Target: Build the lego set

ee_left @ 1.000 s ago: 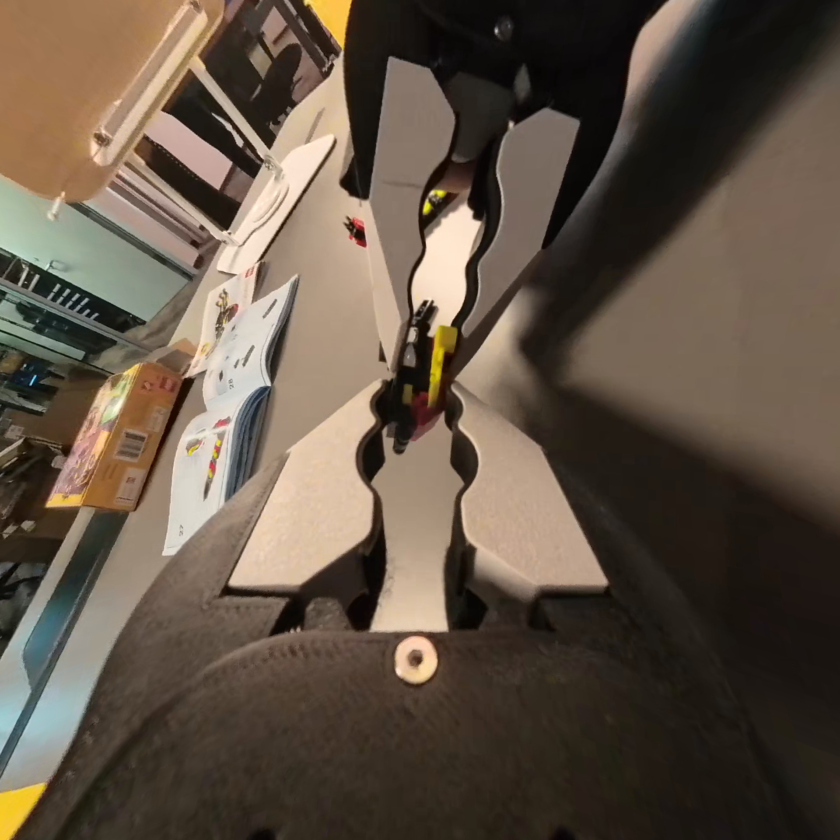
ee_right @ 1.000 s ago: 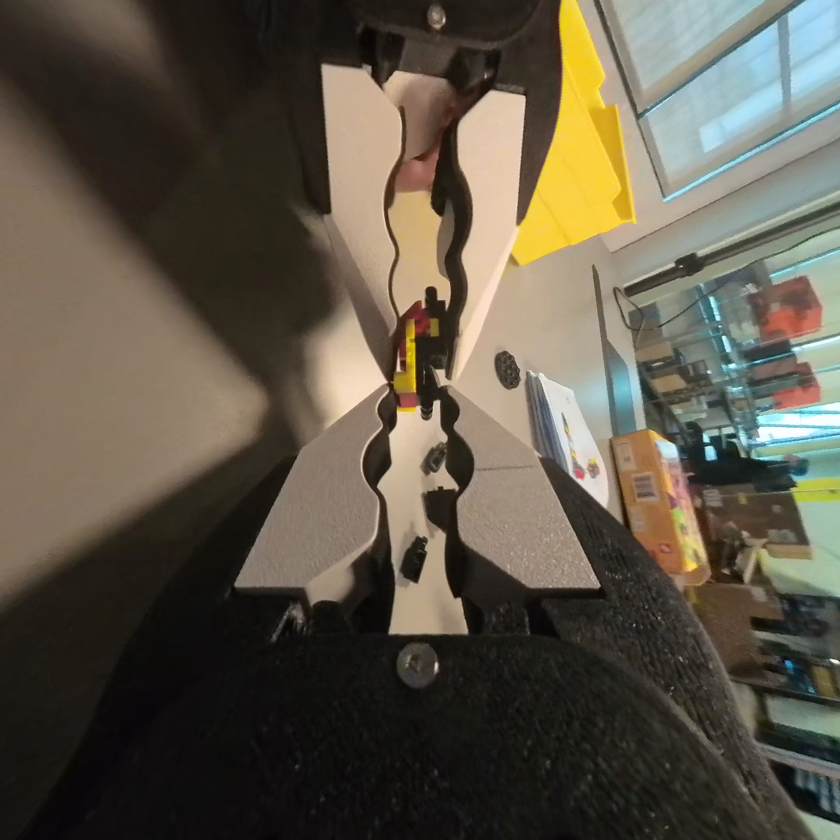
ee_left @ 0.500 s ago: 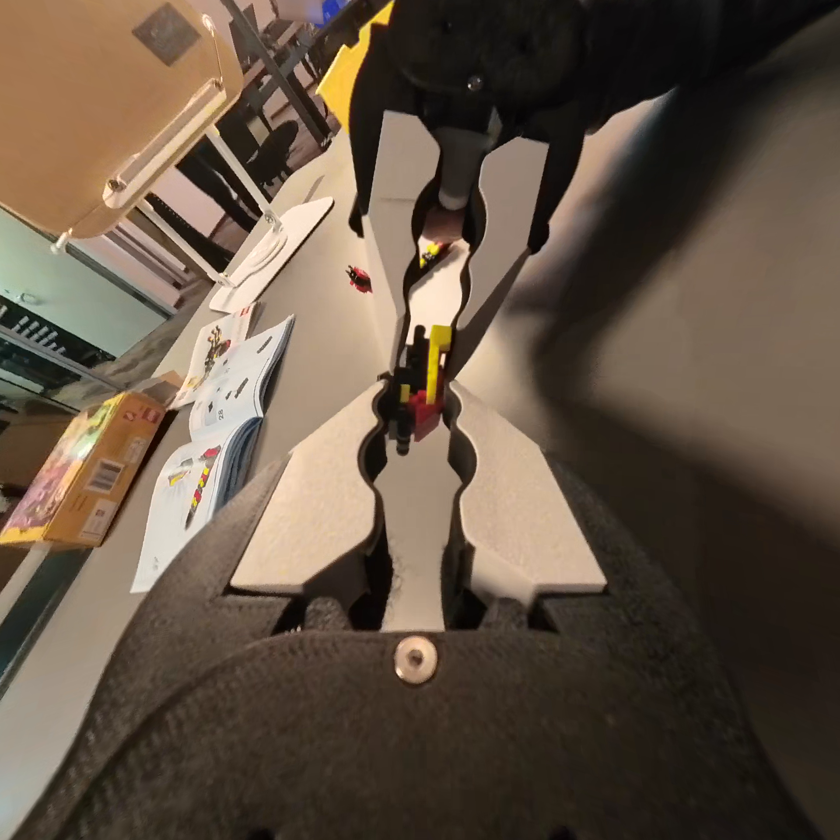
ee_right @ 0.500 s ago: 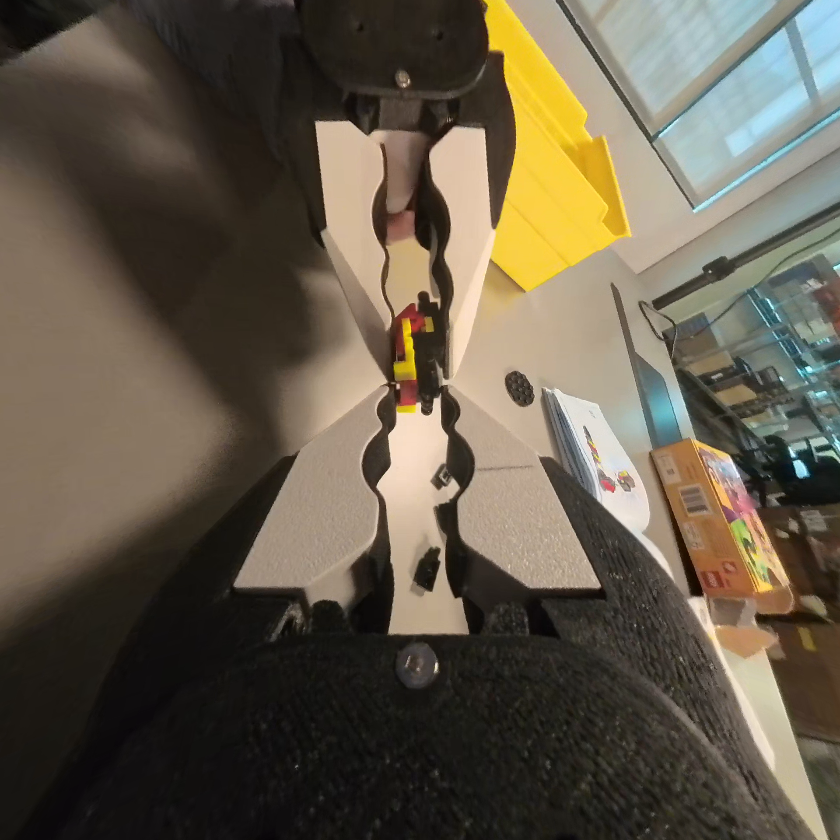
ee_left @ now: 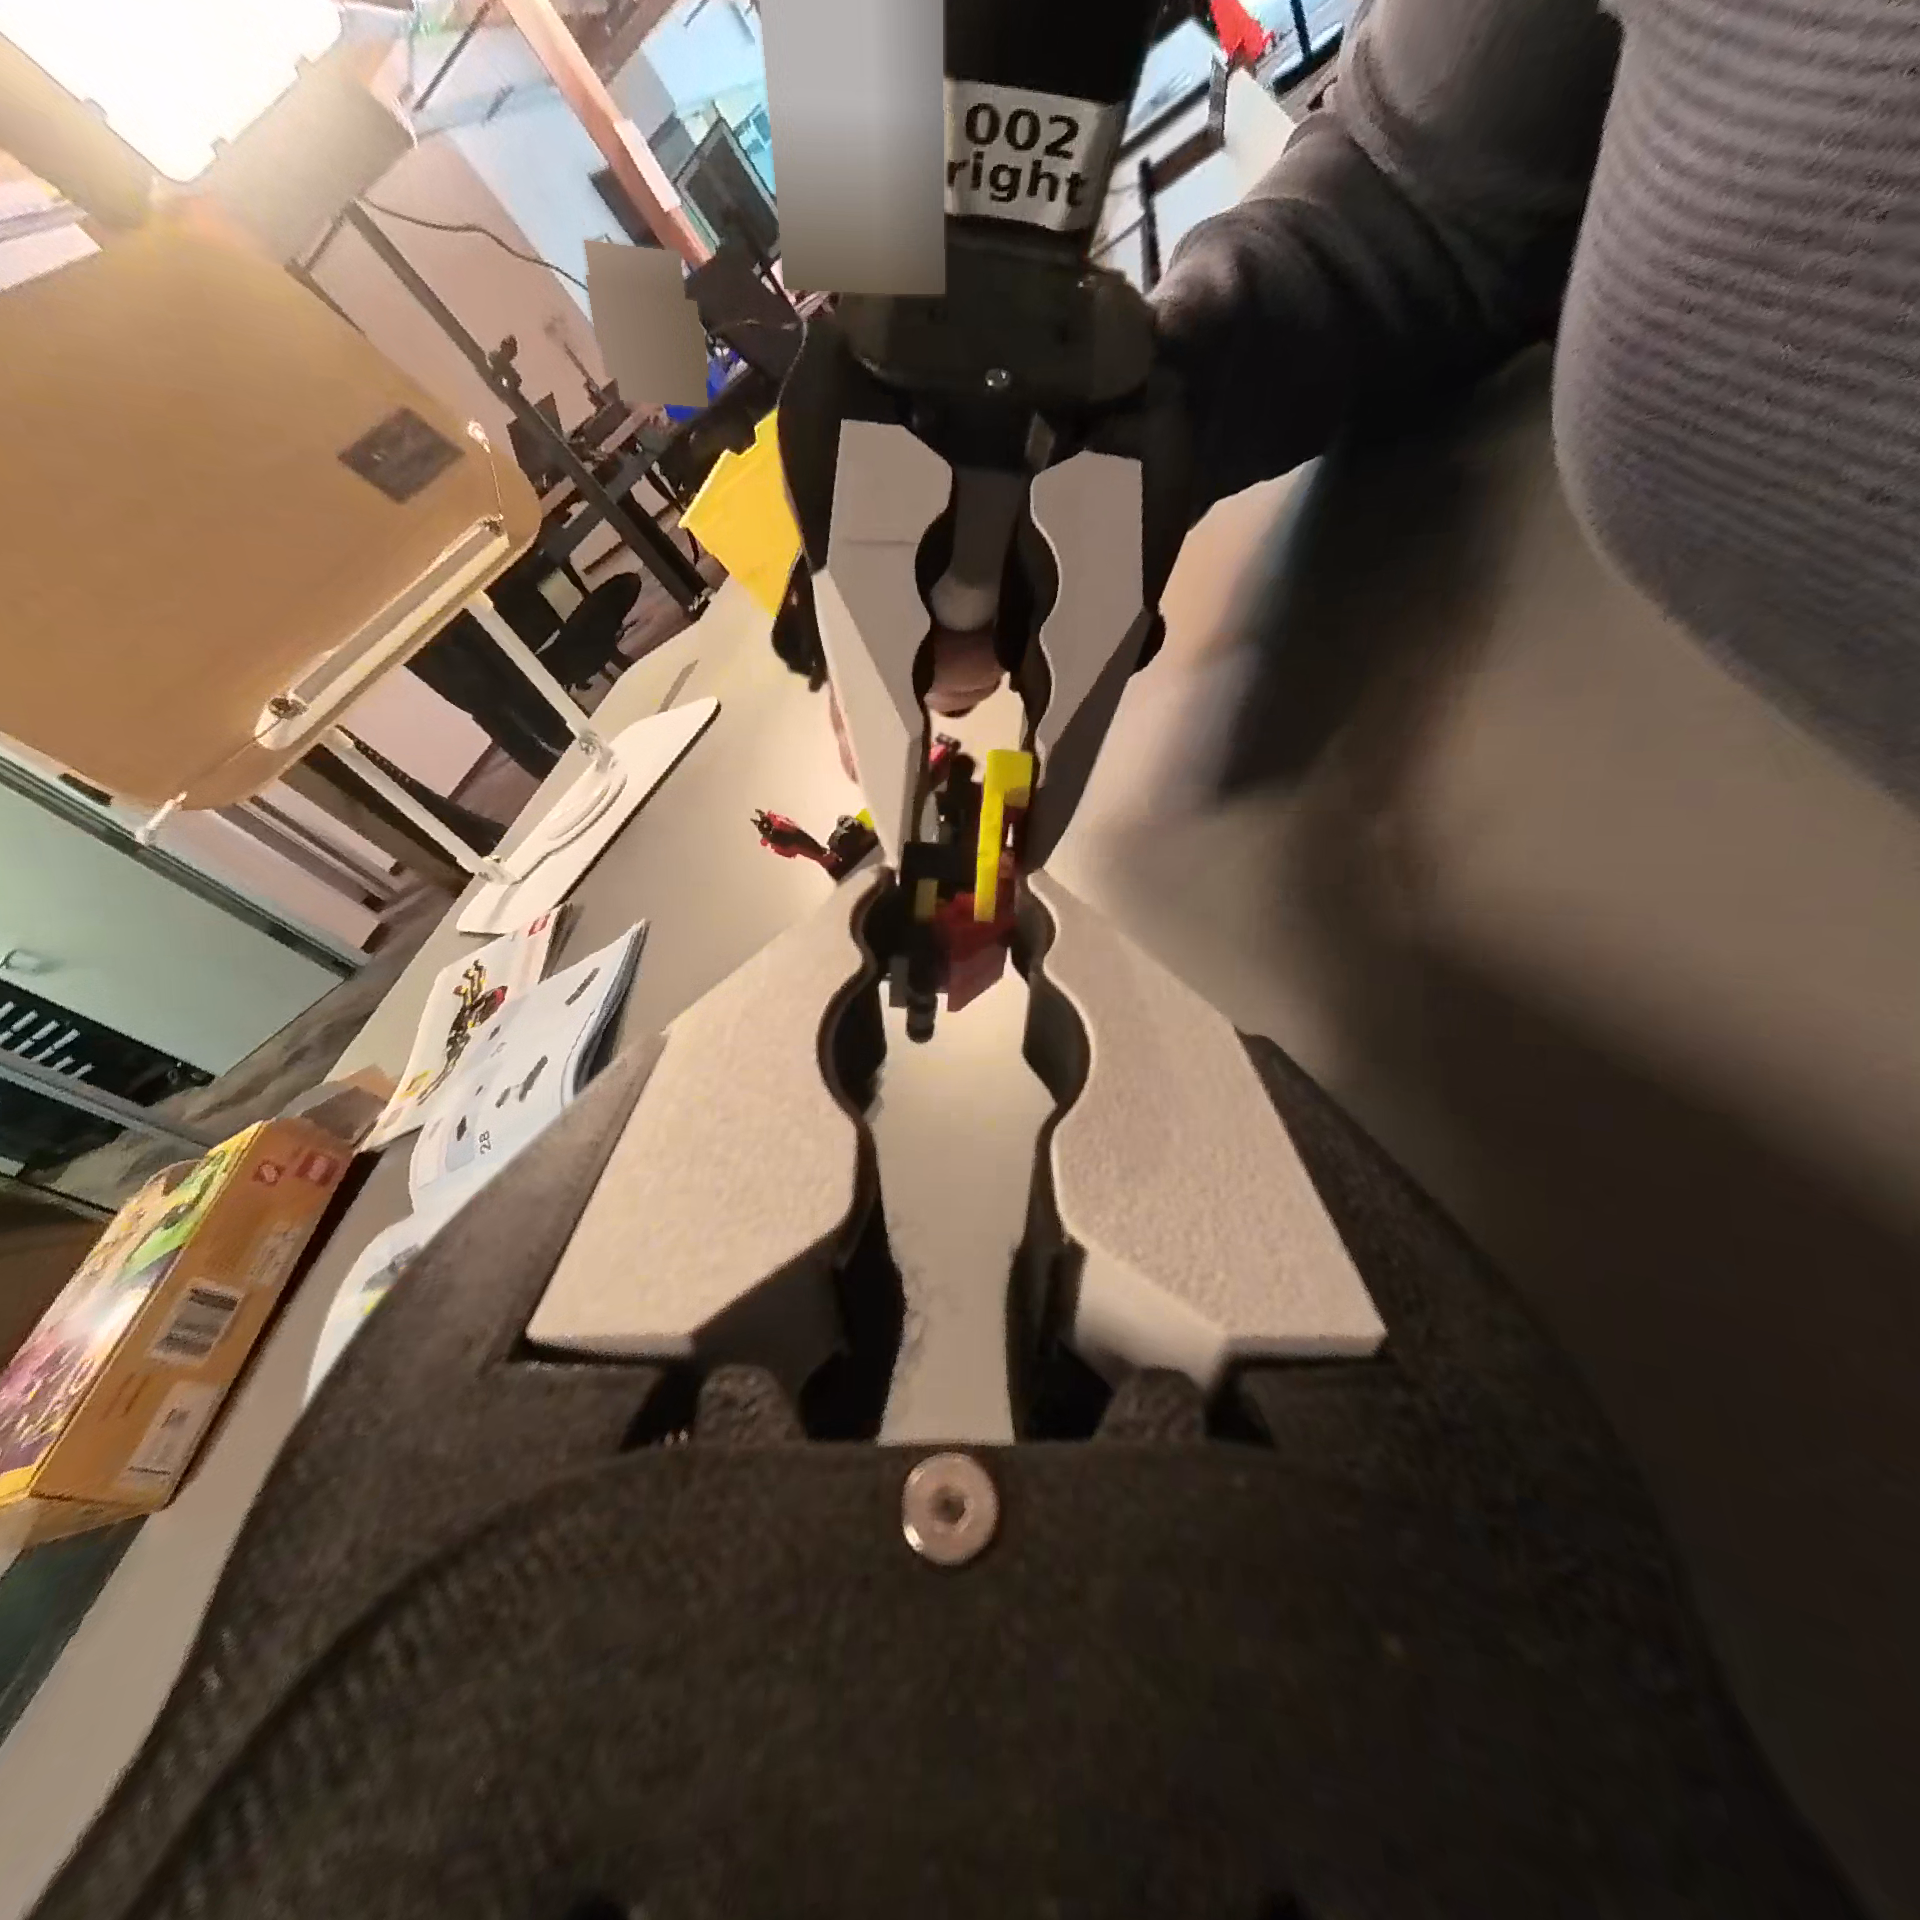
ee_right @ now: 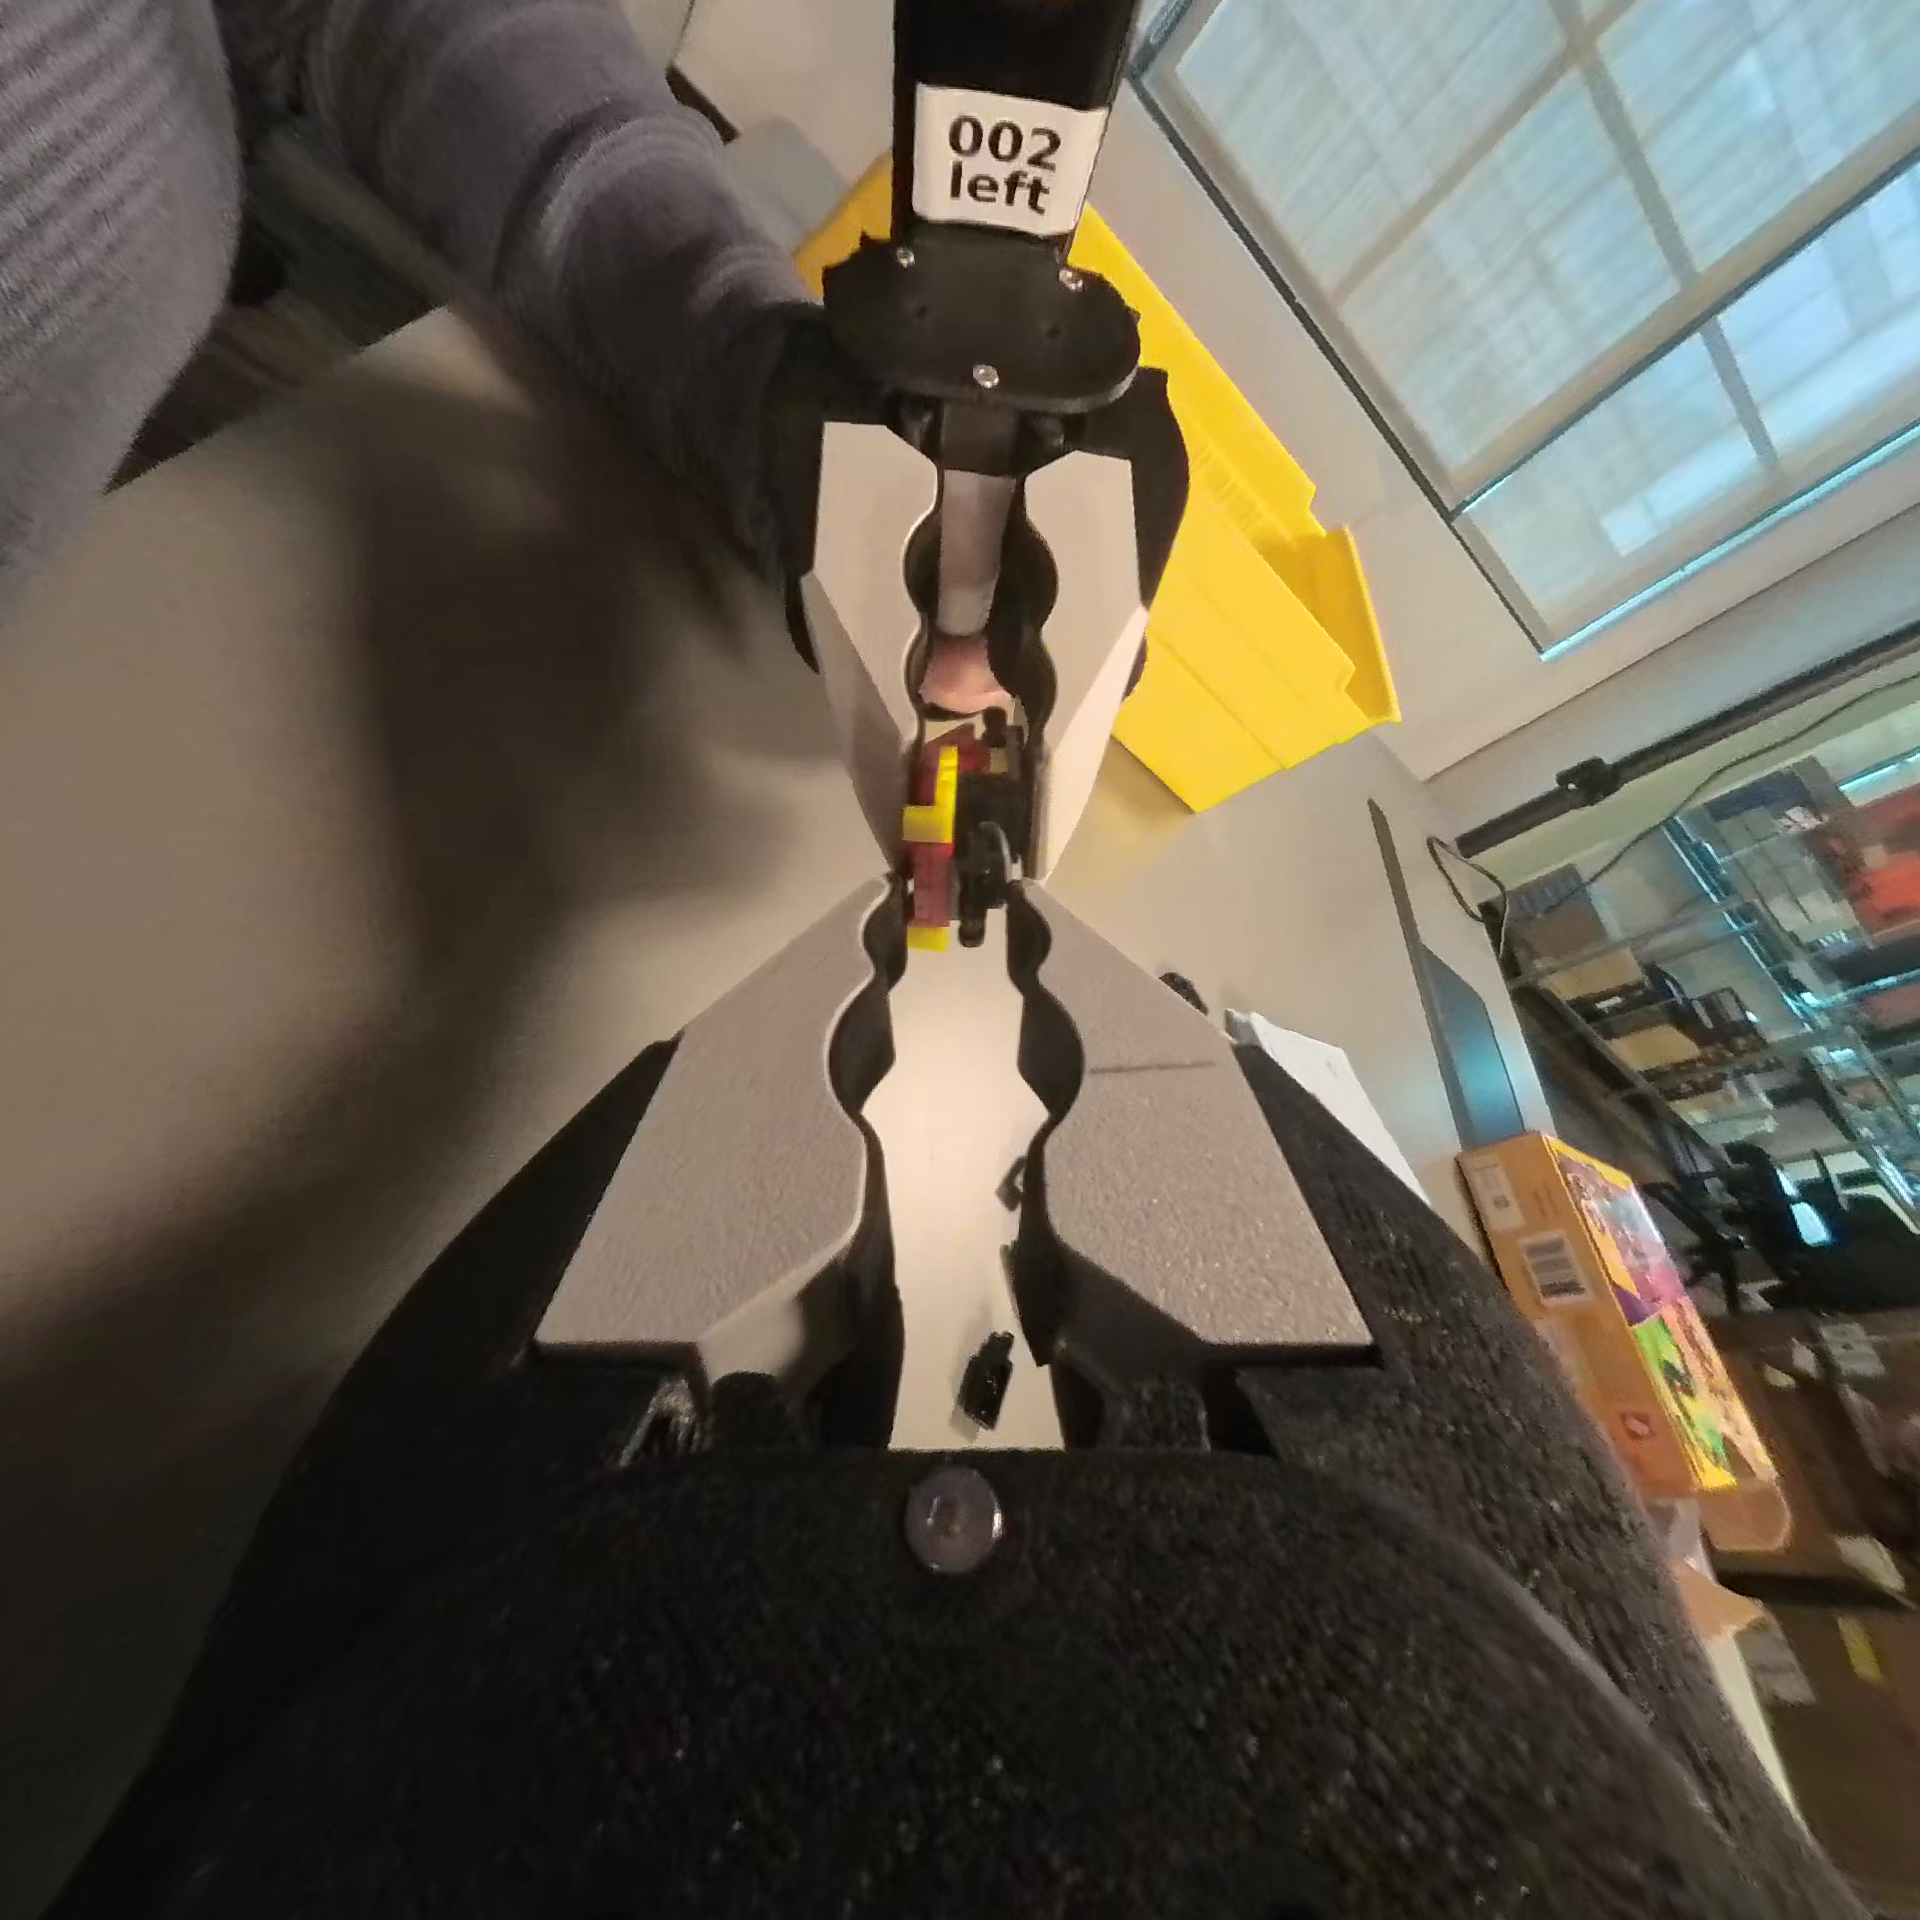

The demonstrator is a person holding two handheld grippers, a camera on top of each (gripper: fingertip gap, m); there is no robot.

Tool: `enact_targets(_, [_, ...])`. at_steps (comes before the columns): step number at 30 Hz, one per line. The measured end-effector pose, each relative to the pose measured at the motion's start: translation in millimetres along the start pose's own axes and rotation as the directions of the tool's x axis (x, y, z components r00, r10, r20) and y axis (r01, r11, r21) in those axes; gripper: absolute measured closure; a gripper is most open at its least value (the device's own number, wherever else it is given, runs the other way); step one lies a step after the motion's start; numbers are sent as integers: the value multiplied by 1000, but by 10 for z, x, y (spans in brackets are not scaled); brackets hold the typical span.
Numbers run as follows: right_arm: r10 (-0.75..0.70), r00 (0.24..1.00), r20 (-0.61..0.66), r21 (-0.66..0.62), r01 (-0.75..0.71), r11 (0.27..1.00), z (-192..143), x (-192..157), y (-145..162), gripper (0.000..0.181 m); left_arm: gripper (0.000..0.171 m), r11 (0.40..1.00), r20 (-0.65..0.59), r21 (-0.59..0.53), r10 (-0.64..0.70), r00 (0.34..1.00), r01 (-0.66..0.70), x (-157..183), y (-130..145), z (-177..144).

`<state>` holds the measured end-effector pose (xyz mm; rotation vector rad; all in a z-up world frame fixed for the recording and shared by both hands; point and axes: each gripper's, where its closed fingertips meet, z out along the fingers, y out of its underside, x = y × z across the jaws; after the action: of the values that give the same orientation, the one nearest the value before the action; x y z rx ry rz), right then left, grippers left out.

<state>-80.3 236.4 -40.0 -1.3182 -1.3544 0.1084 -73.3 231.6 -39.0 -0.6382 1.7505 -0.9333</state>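
A small lego assembly [ee_left: 951, 914] of black, yellow and red pieces hangs in the air above the grey table [ee_left: 727, 665]. My left gripper [ee_left: 958, 906] is shut on its lower red and black end. My right gripper [ee_left: 966, 831] faces it tip to tip from above and is shut on the yellow and black end. In the right wrist view the same assembly [ee_right: 935, 862] sits between my right gripper [ee_right: 953, 909] and the left gripper [ee_right: 966, 821]. The pieces deep between the jaws are partly hidden.
An open instruction booklet [ee_left: 520, 1029] and an orange set box [ee_left: 166, 1320] lie on the table at the left. Loose red and black pieces [ee_left: 810, 836] lie behind. Small black pieces [ee_right: 987, 1387] lie under my right gripper. A yellow bin [ee_right: 1226, 623] and a lamp base [ee_left: 592, 821] stand farther back. Left and right tips are no more than a few centimetres apart.
Both grippers have tilted up together with the assembly still pinched between them, so more of the room shows behind. The grip on the assembly has not changed.
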Motion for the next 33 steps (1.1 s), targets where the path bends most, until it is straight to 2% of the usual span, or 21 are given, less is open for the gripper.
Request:
enact_targets(7, [-29,999,-40,-5,29,1000,-33,-23,-39,165,151,999,-15,32,1,1000,-1,38,-52,-4])
enact_targets(13, [-111,987,-119,-4,111,994,-64,18,-84,162,152,995,-28,75,-65,997,67,18,-92,-12])
enact_targets(33, [-93,992,-83,0,93,996,-69,-41,-111,162,152,995,-32,96,-3,999,6,77,-141,-21])
